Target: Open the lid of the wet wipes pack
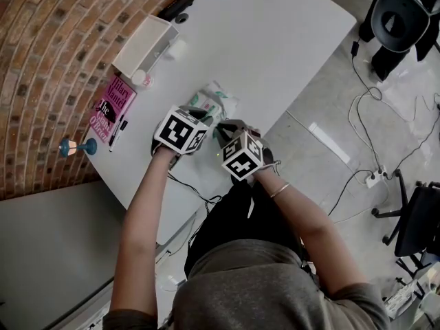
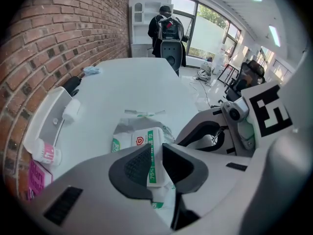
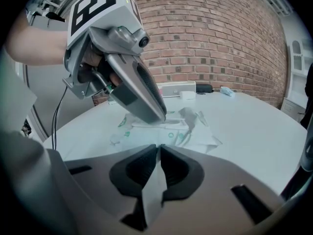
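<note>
Right gripper [image 3: 159,153]: lower centre of its own view; jaws together, pinching a thin white sheet [image 3: 152,195] that runs back toward the camera. I cannot tell whether the sheet belongs to the pack.
Left gripper [image 2: 156,155]: lower centre of its own view; jaws clamped on the white, green-striped top of the wipes pack [image 2: 139,138].
Gripper spacing: side by side in the head view, tips near each other at the pack's near end.
Wipes pack: centre of the head view, flat on the white table [image 1: 275,40], crinkled film spread around it.
Book [image 1: 112,107]: pink, left of the pack, at the table's left edge.
Pen [image 1: 118,133]: just beside the book.
Tray [image 1: 141,47]: white, upper left, against the brick wall [image 1: 48,60].
Chair [image 1: 402,19]: upper right, on the floor, well apart from the table.
</note>
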The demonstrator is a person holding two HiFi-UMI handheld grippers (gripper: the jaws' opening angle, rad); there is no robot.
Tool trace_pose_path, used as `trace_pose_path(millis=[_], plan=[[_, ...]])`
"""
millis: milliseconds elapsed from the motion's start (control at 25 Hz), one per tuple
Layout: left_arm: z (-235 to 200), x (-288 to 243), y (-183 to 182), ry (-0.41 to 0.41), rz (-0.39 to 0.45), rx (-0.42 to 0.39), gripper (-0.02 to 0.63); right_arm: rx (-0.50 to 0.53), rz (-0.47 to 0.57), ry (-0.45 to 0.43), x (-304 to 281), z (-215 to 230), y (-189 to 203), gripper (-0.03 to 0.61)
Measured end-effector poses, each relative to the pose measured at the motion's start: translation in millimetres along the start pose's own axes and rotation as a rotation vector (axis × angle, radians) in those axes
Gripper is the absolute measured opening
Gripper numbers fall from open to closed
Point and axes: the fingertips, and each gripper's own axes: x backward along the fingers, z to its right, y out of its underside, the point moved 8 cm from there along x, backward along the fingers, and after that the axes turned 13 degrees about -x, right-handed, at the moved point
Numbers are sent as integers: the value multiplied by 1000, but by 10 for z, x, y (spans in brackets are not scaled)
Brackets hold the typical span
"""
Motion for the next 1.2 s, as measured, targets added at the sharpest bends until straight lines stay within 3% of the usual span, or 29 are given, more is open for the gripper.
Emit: trace_pose_path(millis=[240, 560, 840, 1200], plan=[[-235, 228, 1, -61, 37, 12, 37, 6, -5, 11, 1, -3, 9, 37], [-442, 286, 98, -145, 66, 73, 29, 8, -3, 12, 12, 2, 1, 37], [-601, 250, 215, -153, 108, 148, 31, 13, 1, 21, 8, -6, 2, 37], [-740, 178, 292, -173, 116, 163, 37, 20, 5, 30, 3, -18, 9, 37]])
